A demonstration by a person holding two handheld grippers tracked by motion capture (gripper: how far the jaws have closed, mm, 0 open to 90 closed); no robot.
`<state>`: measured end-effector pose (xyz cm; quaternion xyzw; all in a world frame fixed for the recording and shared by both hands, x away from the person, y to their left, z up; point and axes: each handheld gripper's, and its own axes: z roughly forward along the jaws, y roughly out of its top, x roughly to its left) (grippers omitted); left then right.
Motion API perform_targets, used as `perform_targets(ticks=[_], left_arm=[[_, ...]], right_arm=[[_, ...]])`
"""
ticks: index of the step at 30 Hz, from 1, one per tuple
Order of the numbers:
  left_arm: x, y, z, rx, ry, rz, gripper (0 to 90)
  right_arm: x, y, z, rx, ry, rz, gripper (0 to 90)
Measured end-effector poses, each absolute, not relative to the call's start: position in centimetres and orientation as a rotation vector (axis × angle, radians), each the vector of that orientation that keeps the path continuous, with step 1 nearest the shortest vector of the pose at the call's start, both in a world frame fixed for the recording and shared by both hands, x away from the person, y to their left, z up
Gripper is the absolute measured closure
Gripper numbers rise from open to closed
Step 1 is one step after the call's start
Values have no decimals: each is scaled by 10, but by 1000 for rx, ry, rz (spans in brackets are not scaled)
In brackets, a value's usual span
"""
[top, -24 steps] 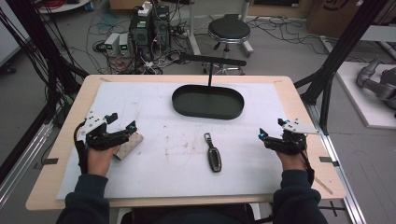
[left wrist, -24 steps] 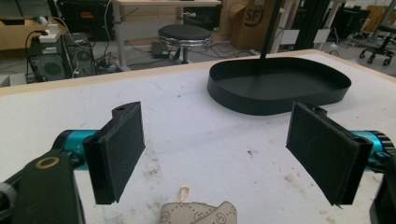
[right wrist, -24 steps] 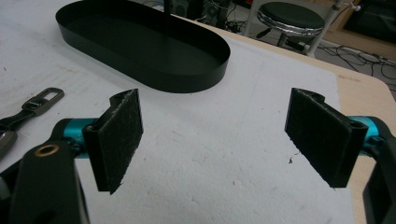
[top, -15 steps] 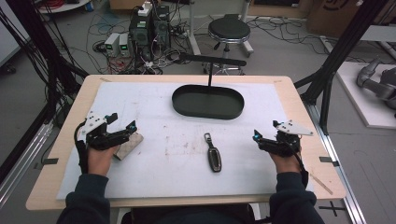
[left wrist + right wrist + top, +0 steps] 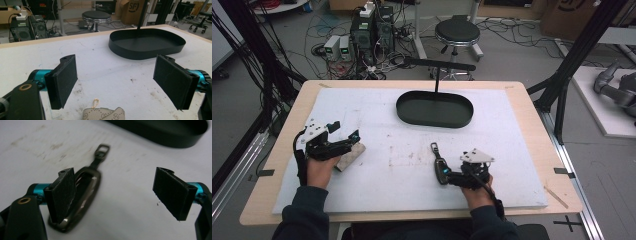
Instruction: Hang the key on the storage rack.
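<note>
A: Workshop setting, cabled floor, stool behind; wooden desk (image 5: 532,107) under a white mat. Entries, left to right?

B: Item one: left hand-held gripper (image 5: 346,139), jaws spread wide, nothing between them. It rests at the mat's left side, with a small beige patterned pouch (image 5: 350,156) lying on the mat just under and in front of it; the left gripper view shows the pouch's edge (image 5: 103,113) below the jaws, ungrasped.

A: Item two?

B: Black oval tray (image 5: 435,109), far centre, empty as far as can be seen.

A: Item three?

B: Dark key fob (image 5: 439,162) with its ring, flat on the mat, centre-right. Right hand-held gripper (image 5: 446,176) is at it, jaws apart; in the right gripper view one pad (image 5: 62,195) overlaps the fob's body (image 5: 85,195), the other stands well clear. Not yet pinched.

A: Progress?

B: Early, by my judgement. Nothing lifted, nothing in the tray. Remaining: closing on the fob, carrying it off, likely the pouch too.
</note>
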<state>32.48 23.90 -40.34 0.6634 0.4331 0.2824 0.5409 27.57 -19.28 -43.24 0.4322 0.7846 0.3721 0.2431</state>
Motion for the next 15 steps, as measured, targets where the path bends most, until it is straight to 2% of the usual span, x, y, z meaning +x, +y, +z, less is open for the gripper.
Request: perform_targets(ticks=[6,8,11,14,15], left_arm=[[325,239,-403,1581,1031,673,189],[325,239,-404,1587,1033,673,189],[325,238,-404,1589,1036,672,189],[325,238,-404,1597,1033,674,189],[325,238,-404,1597,1034,675,189]], right_arm=[[274,-161,-452,1130,2239,941,203],[273,-161,-452,1128,2242,956,245],[275,-162,-452,1163,2242,966,245],[279,-162,-453,1181,2282,953,322],[279,-162,-453,1181,2282,953,322]])
